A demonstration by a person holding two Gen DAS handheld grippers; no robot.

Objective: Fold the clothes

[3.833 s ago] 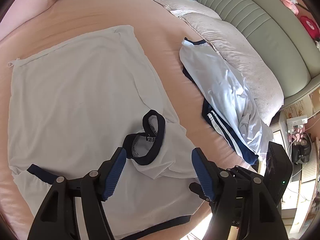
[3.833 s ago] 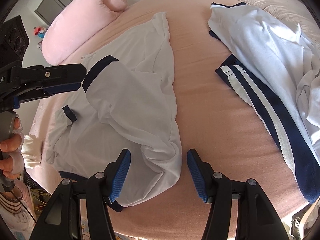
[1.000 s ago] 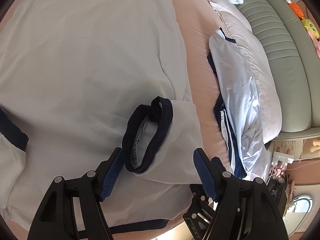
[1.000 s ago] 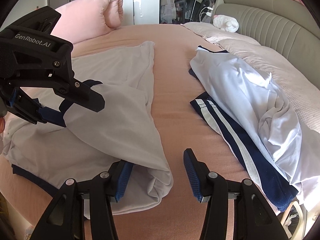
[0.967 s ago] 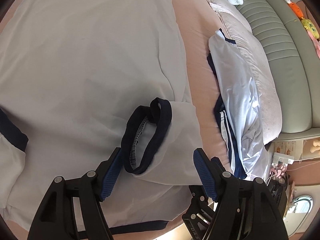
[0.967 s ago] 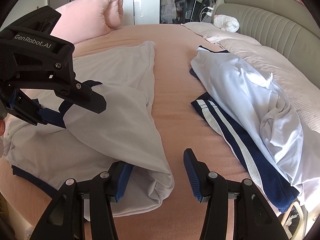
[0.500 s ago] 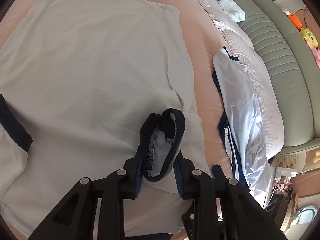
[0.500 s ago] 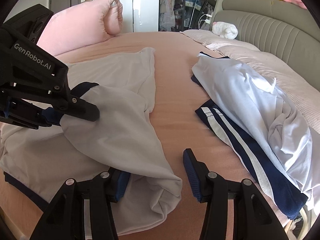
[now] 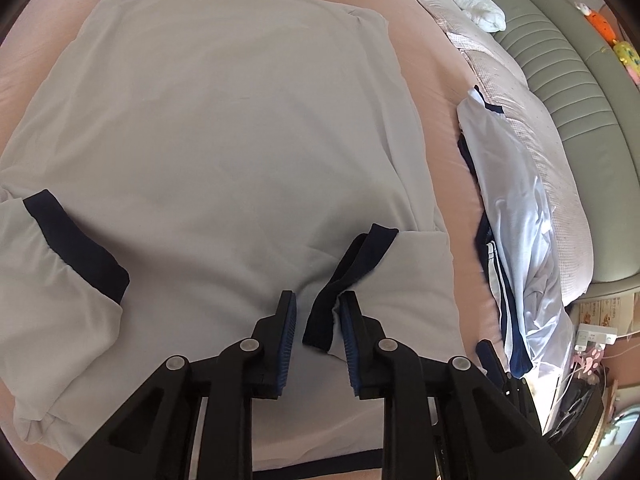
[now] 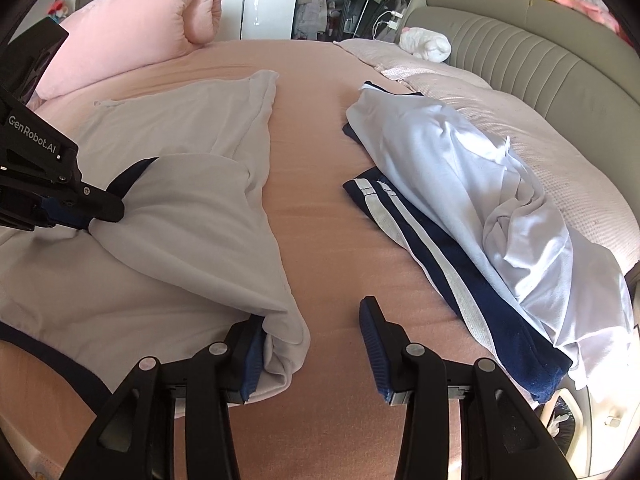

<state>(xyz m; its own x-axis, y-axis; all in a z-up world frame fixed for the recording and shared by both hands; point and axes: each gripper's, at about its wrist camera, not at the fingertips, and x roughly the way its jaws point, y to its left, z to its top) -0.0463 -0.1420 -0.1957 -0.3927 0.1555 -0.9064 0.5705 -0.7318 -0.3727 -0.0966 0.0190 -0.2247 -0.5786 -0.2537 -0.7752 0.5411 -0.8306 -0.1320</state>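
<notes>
- White T-shirt [image 9: 224,152] w/ navy trim lies spread on the pink bed [image 10: 320,220], hem end far from the person, collar end near. Mostly flat; right shoulder area bunched.
- Left gripper [image 9: 316,320]: jaws closing, now narrow, navy collar band [image 9: 348,276] between the pads. Band lies against the right-hand pad; small gap shows on the other side. From the right wrist view it looks pinched at the collar [image 10: 128,180], fabric tented toward it. Reads as a grip.
- Right gripper [image 10: 312,340]: jaws about half open, not clamping. Rolled shoulder/sleeve edge [image 10: 288,344] sits against its left pad; right-hand pad is clear, over bare sheet.
- Left sleeve [image 9: 76,240] w/ navy cuff lies flat, out to the side, untouched.
- Second pile – pale white top [image 10: 480,184] over navy striped garment [image 10: 440,248] – sits well apart by the quilt [image 10: 560,160], not in play.
- Step, my read: securing two hold pts at the collar/shoulder end before the 1st fold. Early in task; no fold made yet.
- Next prob calls for: right gripper shuts on the bunched shoulder edge, catching both layers, then both hands lift together and carry the top end over toward the hem, or pull taut first to flatten.
- Watch: collar band is thick and slippy, so it may slide out if the lift is uneven.
</notes>
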